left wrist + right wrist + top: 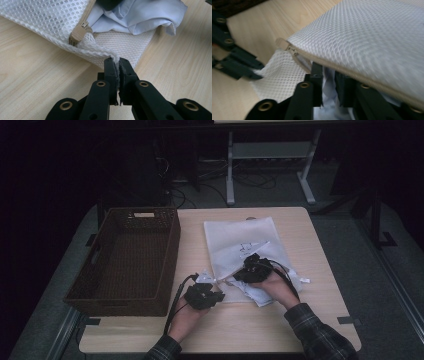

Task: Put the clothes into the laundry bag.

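Observation:
A white mesh laundry bag (pixel 240 240) lies on the wooden table (pixel 325 300), its beige zipper (pixel 78 31) open at the near end. A pale blue garment (pixel 140 15) sits partly inside the bag's mouth and spills out at its near edge (pixel 255 295). My left gripper (pixel 207 284) is shut on the bag's near corner, mesh pinched between its jaws (pixel 117 61). My right gripper (pixel 241 272) reaches into the mouth under the bag's upper layer (pixel 367 37). Its jaws (pixel 328 68) stand slightly apart with the garment (pixel 328 87) loose between them.
A dark wicker basket (pixel 125 215) with nothing in it stands on the table's left part, close beside my left hand. Bare tabletop lies right of the bag and along the near edge. Table legs and cables stand on the floor beyond the far edge.

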{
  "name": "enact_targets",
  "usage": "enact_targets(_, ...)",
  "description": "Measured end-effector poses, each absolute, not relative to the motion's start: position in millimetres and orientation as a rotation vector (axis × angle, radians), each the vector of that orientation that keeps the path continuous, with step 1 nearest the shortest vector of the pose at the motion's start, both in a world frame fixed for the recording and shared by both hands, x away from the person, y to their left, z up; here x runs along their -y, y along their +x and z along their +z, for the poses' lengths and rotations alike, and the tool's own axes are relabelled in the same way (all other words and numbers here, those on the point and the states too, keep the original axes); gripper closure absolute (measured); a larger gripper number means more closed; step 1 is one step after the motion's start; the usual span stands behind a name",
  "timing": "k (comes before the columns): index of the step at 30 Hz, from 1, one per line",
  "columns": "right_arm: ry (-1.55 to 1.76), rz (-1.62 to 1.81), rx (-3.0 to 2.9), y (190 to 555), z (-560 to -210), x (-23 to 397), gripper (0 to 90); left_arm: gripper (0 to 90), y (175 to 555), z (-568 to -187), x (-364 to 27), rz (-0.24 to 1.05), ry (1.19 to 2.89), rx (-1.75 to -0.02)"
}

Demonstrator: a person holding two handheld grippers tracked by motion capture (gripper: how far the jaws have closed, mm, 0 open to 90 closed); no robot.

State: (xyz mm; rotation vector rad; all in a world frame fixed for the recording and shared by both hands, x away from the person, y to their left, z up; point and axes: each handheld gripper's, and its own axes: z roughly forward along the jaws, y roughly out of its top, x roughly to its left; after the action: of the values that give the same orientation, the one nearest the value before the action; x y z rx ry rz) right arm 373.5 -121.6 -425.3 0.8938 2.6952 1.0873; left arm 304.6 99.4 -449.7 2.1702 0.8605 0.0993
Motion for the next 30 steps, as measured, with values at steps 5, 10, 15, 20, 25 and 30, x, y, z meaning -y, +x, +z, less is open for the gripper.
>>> enact_targets(5, 0.925, 1.157, -2.668, 360, -413, 145, 63.1, 86.0, 305, -450, -99, 0.098, 2.167, -0.864)
enact_targets(10, 0.957, 1.177, -2.64, 345, -407, 169, 54.5, 85.7, 306, -451, -100, 0.093, 2.17, -0.862)
enact_targets(15, 0.99, 1.181, -2.611, 328, -408, 190, 49.1, 85.6, 306, -451, -100, 0.089, 2.172, -0.86)
enact_targets(20, 1.013, 1.173, -2.604, 310, -416, 208, 44.7, 85.5, 307, -451, -99, 0.094, 2.191, -0.851)
enact_targets(25, 1.052, 1.15, -2.634, 295, -434, 218, 41.4, 85.3, 307, -452, -99, 0.09, 2.197, -0.848)
enact_targets(30, 1.072, 1.116, -2.673, 291, -448, 216, 41.8, 85.3, 308, -452, -99, 0.088, 2.199, -0.847)
